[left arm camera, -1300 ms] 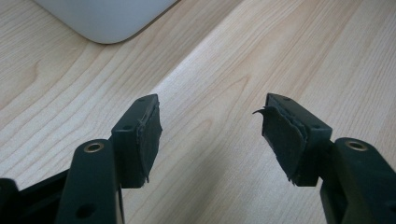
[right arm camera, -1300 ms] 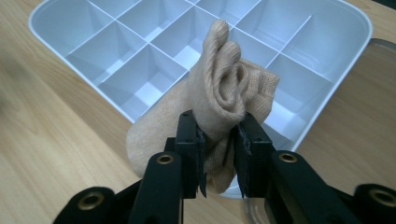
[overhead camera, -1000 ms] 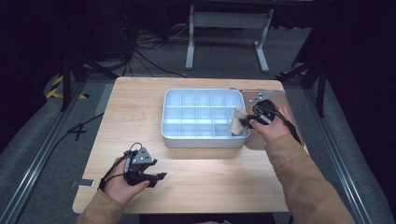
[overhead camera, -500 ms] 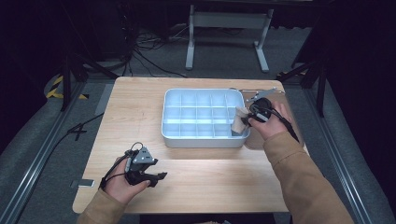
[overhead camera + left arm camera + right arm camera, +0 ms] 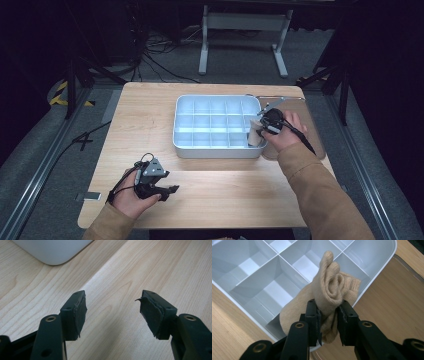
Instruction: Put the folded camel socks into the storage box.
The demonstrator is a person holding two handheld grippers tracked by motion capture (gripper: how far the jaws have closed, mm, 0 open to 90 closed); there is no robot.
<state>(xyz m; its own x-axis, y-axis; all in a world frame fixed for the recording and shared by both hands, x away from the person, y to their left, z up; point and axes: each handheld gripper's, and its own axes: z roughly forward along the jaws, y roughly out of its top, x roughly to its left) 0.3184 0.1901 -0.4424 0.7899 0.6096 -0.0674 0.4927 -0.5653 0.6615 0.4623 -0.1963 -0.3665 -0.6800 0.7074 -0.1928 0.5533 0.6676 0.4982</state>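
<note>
Right gripper view: right gripper (image 5: 328, 315) jaws pinch 1 beige sock (image 5: 329, 287) over 1 tray (image 5: 384, 263); left gripper (image 5: 112, 315) jaws gape.

Tan knit sleeves, black two-jaw grippers (image 5: 170, 190) with brass-ringed pivots, frayed black pads (image 5: 80, 312), trailing black cables

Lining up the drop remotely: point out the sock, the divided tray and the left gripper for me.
sock (image 5: 332, 287), right gripper view, on its rolled top above the jaws.
divided tray (image 5: 216, 151), high view, on its near outer wall.
left gripper (image 5: 112, 312), left gripper view, midway between its open fingertips.
</note>
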